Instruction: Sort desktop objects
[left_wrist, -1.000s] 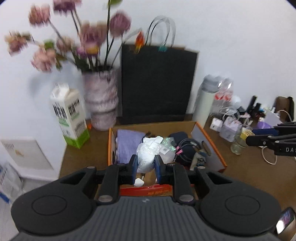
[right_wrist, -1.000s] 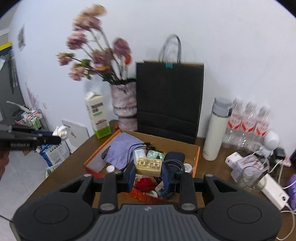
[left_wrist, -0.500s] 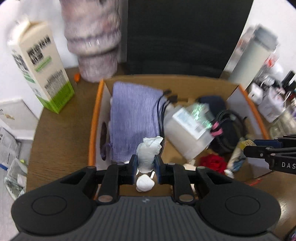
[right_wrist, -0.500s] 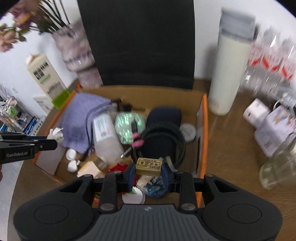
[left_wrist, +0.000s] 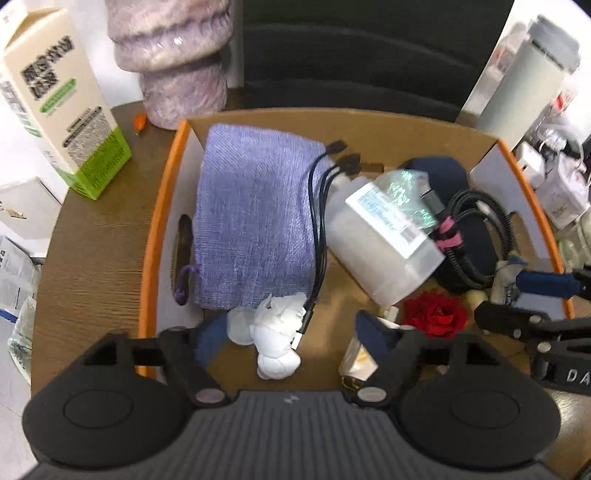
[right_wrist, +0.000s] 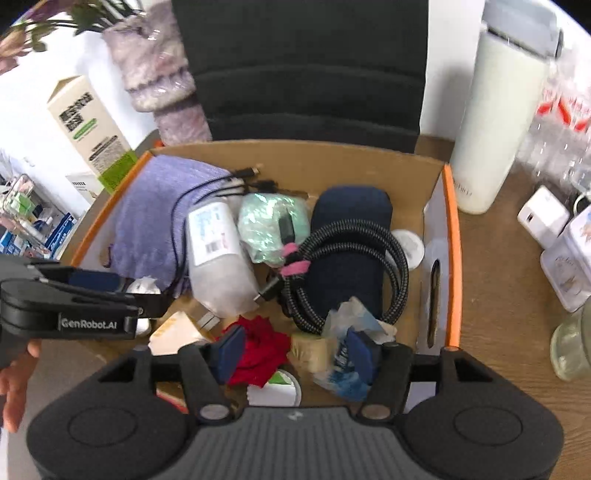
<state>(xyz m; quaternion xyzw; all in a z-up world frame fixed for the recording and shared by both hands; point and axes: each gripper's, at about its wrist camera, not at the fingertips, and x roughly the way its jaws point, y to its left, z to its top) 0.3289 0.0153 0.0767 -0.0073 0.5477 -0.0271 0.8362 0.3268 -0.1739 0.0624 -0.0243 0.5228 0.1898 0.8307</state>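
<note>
An orange-rimmed cardboard box (left_wrist: 151, 236) holds a purple cloth pouch (left_wrist: 255, 221), a white plastic bottle (left_wrist: 384, 247), black cables (right_wrist: 347, 266) and a red flower (left_wrist: 436, 317). My left gripper (left_wrist: 291, 332) is open low over the box's near left side; a crumpled white tissue (left_wrist: 277, 332) lies between its fingers, loose. My right gripper (right_wrist: 295, 350) is open over the near right side; a small tan block (right_wrist: 308, 352) lies between its fingers, by the red flower (right_wrist: 258, 350) and a blue wrapper (right_wrist: 343, 373).
A milk carton (left_wrist: 62, 99) and a purple vase (left_wrist: 177, 62) stand left behind the box, with a black paper bag (right_wrist: 306, 66) behind it. A white flask (right_wrist: 498, 107), water bottles (right_wrist: 561, 122), a charger (right_wrist: 543, 218) and a glass jar (right_wrist: 572, 343) stand at the right.
Both grippers came down into the box and opened. The left let go of the white tissue; the right let go of the tan block.
</note>
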